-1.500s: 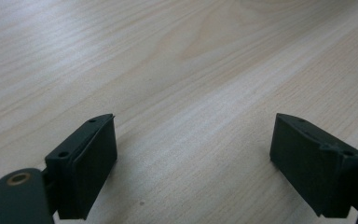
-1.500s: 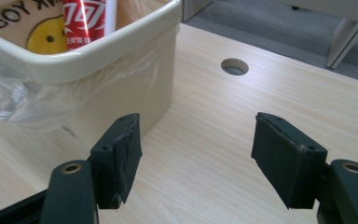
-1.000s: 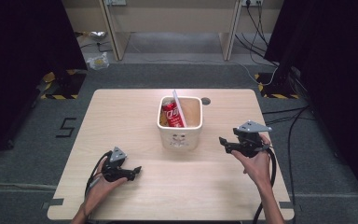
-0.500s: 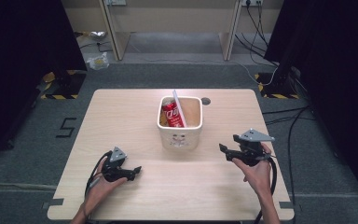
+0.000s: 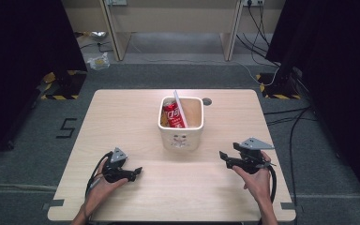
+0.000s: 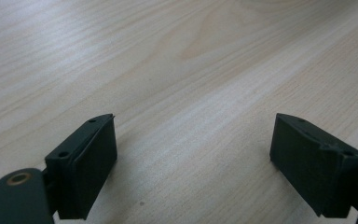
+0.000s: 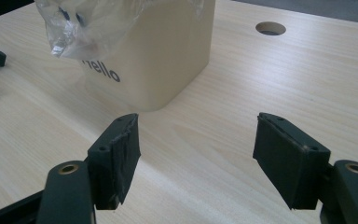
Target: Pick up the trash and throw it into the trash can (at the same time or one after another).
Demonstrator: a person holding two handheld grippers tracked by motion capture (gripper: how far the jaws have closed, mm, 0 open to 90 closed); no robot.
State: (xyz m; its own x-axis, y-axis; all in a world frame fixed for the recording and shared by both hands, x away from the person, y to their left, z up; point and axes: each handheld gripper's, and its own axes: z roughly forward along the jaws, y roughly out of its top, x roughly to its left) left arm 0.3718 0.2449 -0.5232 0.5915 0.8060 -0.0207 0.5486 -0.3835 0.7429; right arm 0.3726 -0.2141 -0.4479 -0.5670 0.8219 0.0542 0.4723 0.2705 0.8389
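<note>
The left gripper's black fingers (image 6: pixel 86 163) stand wide apart with nothing between them, only bare pale wood grain beneath. The right gripper's black fingers (image 7: pixel 116 156) are likewise spread and empty, pointing toward the cream square plastic tub (image 7: pixel 158 56), which carries dark lettering and a crumpled clear plastic film (image 7: pixel 88 21) on its facing side.

In the high view the left gripper (image 5: pixel 133 172) sits low at the near left of the light wooden worktop (image 5: pixel 122 122), held by the person's left hand (image 5: pixel 101 187). The right gripper (image 5: pixel 225 157) is at the near right, held by the right hand (image 5: pixel 255 180), well apart from the tub (image 5: pixel 182 138).

The tub stands mid-worktop toward the far side. Inside it a red drink can (image 5: pixel 172 114) sits on the left, beside a white flat strip (image 5: pixel 180 107) leaning across the opening. A round hole (image 5: pixel 207 101) in the worktop lies just right of the tub's far corner.
</note>
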